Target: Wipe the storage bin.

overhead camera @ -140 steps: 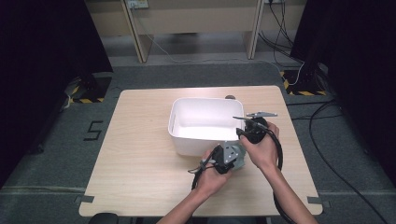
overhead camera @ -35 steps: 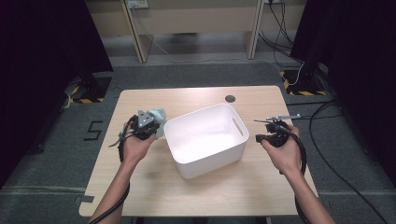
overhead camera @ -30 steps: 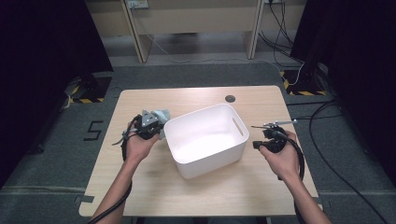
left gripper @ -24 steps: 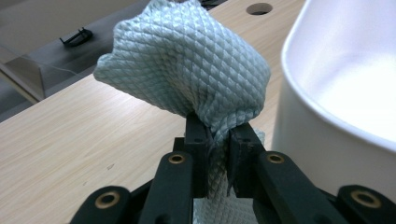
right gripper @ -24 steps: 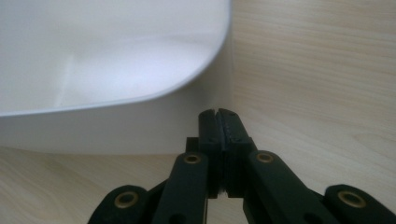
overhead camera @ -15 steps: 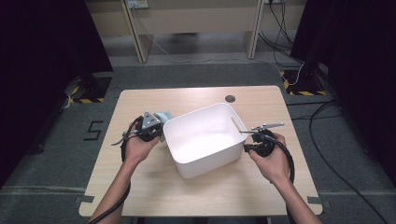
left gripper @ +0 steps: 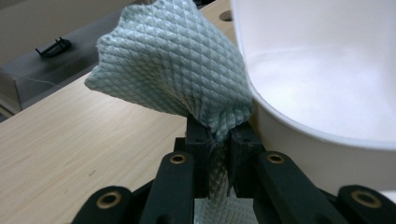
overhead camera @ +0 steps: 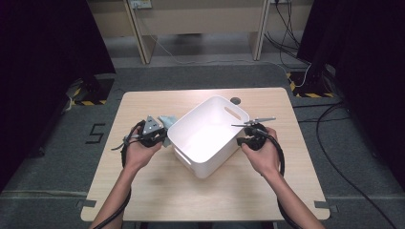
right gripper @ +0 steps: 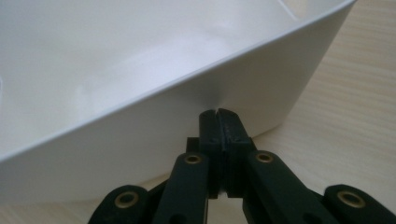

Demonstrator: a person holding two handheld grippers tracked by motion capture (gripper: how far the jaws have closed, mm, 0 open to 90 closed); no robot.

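A white plastic tub (overhead camera: 207,135) stands skewed in the middle of the wooden table (overhead camera: 143,100). My left gripper (overhead camera: 155,133) sits at the tub's left side, shut on a pale green waffle-textured cloth (overhead camera: 166,121). In the left gripper view the cloth (left gripper: 173,65) bunches up from between the closed jaws of the left gripper (left gripper: 218,135), right beside the tub's rim (left gripper: 299,126). My right gripper (overhead camera: 246,139) is at the tub's right side. In the right gripper view the right gripper (right gripper: 218,114) has its jaws pressed together with nothing between them, tips against the tub's outer wall (right gripper: 187,121).
A dark round grommet hole (overhead camera: 234,100) lies in the table behind the tub. Cables (overhead camera: 329,148) trail over the grey floor to the right. Desk legs (overhead camera: 135,28) stand beyond the table's far edge.
My right gripper has moved left across the table up to the tub's right wall. The left gripper with the cloth has stayed beside the tub's left side.
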